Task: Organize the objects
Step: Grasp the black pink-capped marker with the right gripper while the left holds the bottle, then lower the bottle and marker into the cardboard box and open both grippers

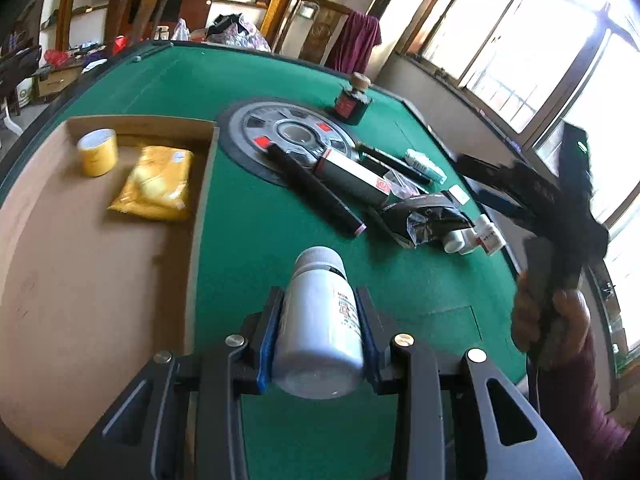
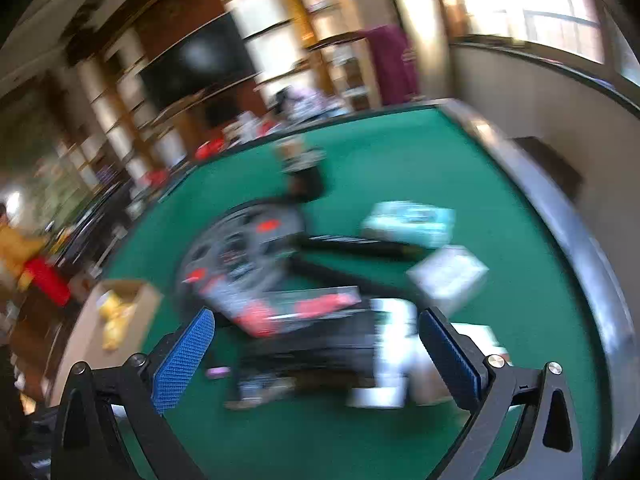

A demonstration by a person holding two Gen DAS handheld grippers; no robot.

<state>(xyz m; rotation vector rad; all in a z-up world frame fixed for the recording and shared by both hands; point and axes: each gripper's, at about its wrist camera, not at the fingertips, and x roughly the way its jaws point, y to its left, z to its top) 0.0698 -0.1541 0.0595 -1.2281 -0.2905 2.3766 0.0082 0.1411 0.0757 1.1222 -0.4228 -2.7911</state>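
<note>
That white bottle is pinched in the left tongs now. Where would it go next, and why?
Probably sideways, over the cardboard box. The white bottle sits gripped in the left tongs above the green table, and the box already holds a yellow bag and yellow jar.

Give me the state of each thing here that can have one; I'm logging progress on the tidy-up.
left gripper: shut on the white bottle.
white bottle: capped, held off the table.
right gripper: open, nothing between its pads.
cardboard box: open-topped, holding two items.
yellow can: upright in the box.
yellow packet: lying flat in the box.
black tube: lying on the green table.
</note>
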